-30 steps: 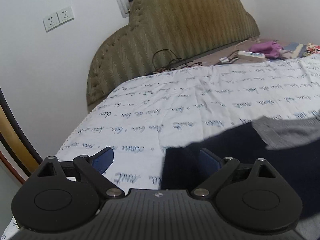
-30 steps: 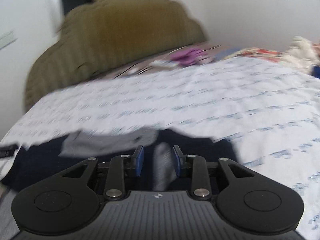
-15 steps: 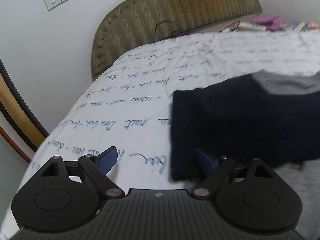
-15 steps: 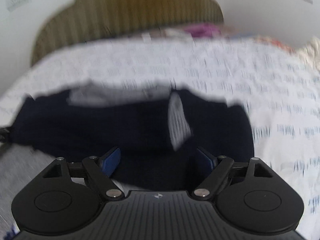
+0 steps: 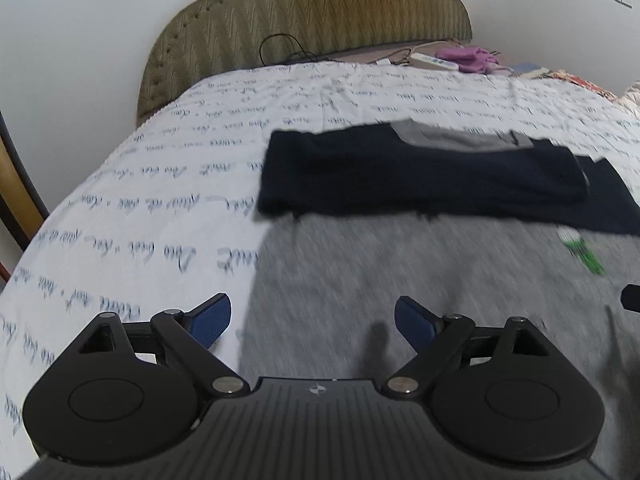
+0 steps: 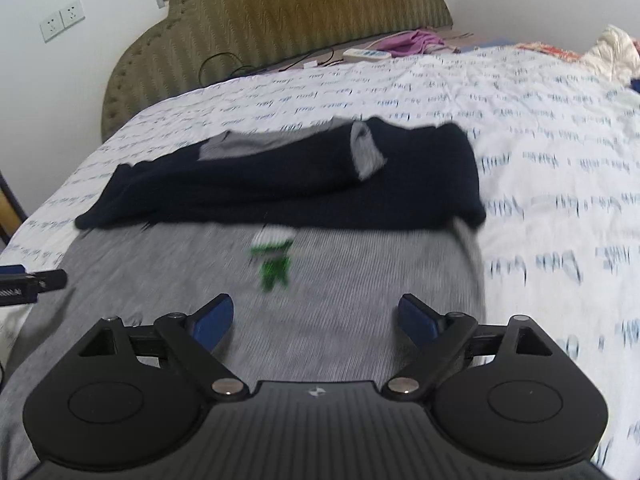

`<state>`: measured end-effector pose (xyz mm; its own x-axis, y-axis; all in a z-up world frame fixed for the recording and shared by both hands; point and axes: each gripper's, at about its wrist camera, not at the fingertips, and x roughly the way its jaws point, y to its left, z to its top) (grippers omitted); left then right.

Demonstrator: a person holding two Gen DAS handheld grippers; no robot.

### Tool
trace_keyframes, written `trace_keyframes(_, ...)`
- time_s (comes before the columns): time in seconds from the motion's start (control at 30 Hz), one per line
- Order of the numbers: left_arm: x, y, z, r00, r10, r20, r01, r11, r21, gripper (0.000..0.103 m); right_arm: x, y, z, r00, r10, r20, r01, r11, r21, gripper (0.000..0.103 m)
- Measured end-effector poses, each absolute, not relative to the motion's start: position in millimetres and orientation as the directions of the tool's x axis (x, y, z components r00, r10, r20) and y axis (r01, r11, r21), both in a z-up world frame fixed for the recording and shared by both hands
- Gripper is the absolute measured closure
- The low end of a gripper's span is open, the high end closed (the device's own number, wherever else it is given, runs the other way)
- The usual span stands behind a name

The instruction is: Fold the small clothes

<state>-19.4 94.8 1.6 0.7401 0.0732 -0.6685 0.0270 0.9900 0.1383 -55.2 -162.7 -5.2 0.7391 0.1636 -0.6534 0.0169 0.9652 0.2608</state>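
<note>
- Left wrist view: the left gripper (image 5: 312,318) hangs just above the near left part of the shirt (image 5: 400,280), fingers spread wide, holding nothing.
- Right wrist view: the right gripper (image 6: 316,318) hangs above the near right part of the shirt (image 6: 320,272), fingers likewise spread and empty.
- The shirt lies flat on the bedsheet (image 5: 140,200), near the bed's foot side. Its navy sleeves (image 5: 420,176) are laid across the far end of the shirt, toward the headboard (image 5: 312,12); judged, this narrows the garment to one block before a lengthwise fold.
- Both grippers sit over the shirt's near end, one toward each side. This placement suits gripping the hem corners, so the next fold is likely to carry the near edge toward the sleeves.
- Materials: the shirt body is grey ribbed knit, soft and limp; the sleeves are dark navy knit with a grey cuff (image 6: 366,154) turned up. A small green print (image 6: 274,260) marks the shirt's middle.
- The bedsheet is white cotton with rows of blue script, lightly creased. The headboard is olive, padded, with a scalloped top.
- Motion blur softens the near fabric; hem detail cannot be read.
</note>
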Motion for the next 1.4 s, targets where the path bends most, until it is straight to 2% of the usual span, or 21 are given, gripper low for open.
trace_keyframes(0.2,-43.9,86.2,-6.9,0.722,0.073,-0.688,0.030,0.990,0.136,0.012,-81.3,-152.8,-8.7,0.737,0.197,-0.647,-0.016,0.961,0.274,0.013)
trace_keyframes(0.83,-99.3,82.1,-2.3,0.733,0.087,-0.675,0.028,0.987,0.157,0.009,-137.7,-143.2,-4.7,0.736,0.248,-0.631,-0.078,0.956,0.284,0.012)
trace_keyframes(1.4,-142.6,90.9,1.0,0.735,0.093,-0.671,0.020,0.987,0.158,0.007,-183.7,-123.8,1.0,0.742,0.211,-0.637,-0.108,0.974,0.197,0.012)
